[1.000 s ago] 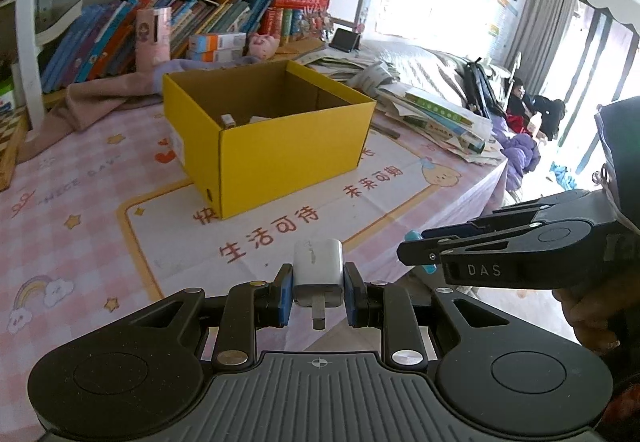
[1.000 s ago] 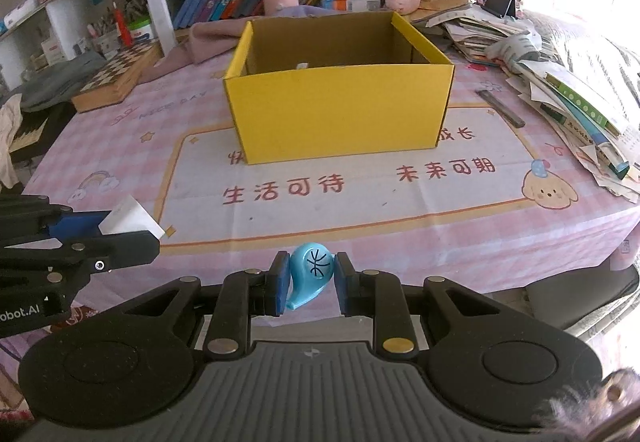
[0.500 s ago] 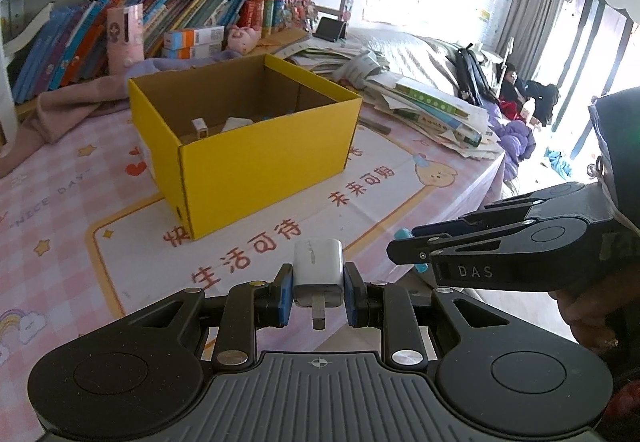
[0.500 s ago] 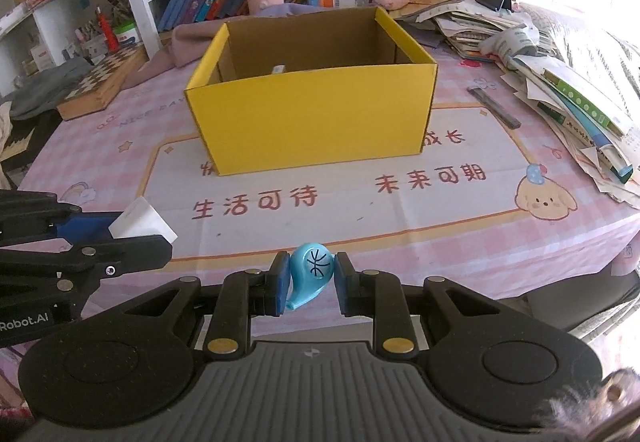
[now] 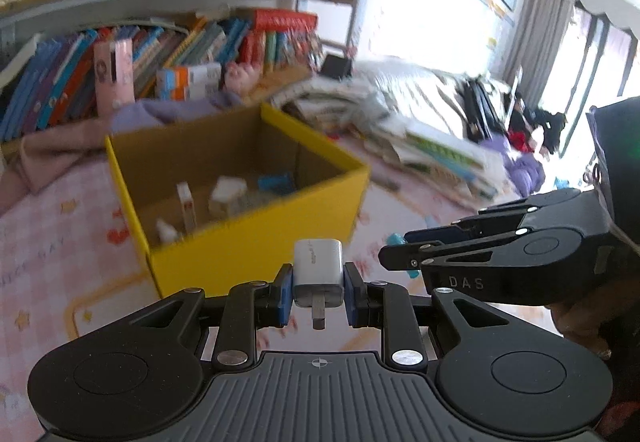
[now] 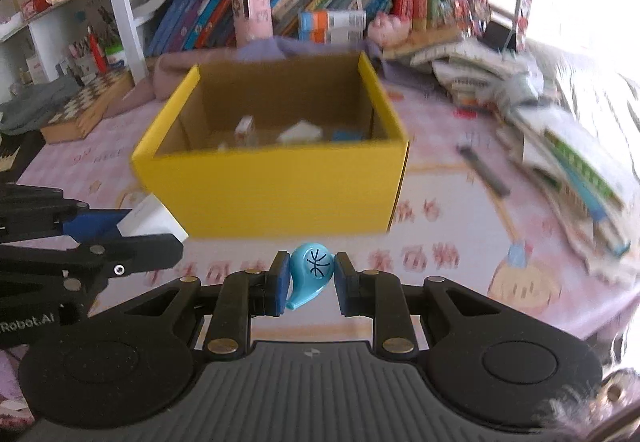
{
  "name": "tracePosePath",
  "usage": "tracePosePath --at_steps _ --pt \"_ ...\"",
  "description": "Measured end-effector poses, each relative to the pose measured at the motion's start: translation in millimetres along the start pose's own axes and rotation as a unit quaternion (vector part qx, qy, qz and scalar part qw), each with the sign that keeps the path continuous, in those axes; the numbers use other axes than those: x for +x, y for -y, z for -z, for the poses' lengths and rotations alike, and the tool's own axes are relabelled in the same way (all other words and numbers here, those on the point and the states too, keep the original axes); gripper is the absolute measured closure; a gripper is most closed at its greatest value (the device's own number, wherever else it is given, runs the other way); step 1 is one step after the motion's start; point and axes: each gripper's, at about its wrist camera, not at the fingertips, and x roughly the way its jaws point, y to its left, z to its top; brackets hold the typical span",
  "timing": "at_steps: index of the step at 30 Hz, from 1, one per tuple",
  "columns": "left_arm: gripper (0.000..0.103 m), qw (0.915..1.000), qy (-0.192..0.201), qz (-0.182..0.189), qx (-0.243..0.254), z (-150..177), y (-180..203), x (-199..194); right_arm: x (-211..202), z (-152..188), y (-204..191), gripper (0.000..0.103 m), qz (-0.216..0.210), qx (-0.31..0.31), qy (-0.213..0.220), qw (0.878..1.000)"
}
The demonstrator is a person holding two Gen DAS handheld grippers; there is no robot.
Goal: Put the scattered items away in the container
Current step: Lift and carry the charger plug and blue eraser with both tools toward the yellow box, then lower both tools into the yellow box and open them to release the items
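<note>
An open yellow cardboard box stands on the pink table, with several small items lying on its floor. My left gripper is shut on a white plug adapter, held just short of the box's near wall. A blue teardrop-shaped plastic piece sits squeezed in my right gripper, also in front of the box. Each gripper shows in the other's view: the right gripper at the right, the left one at the left with the white adapter.
A bookshelf with books and a pink box runs behind the yellow box. A heap of papers and books lies at the table's right, a dark pen beside it. A chessboard rests at the far left.
Both grippers have moved toward the yellow box, which now looks larger and closer, with its inside showing. Each keeps hold of its item.
</note>
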Motion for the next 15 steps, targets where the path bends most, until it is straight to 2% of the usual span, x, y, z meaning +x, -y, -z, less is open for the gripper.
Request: tracePosePath --at_steps 9,12,15 --pt "0.079 0.9957 0.050 -0.078 -0.011 -53 -22 20 30 -85 28 0.081 -0.033 -0.039 0.075 0.996" --pt "0.079 0.9926 0.048 -0.111 -0.012 -66 -31 33 51 -111 26 0.081 -0.046 -0.068 0.083 0.993" --pt "0.079 0.9902 0.028 -0.136 -0.020 -71 -43 53 79 -126 23 0.081 -0.053 -0.094 0.070 0.992"
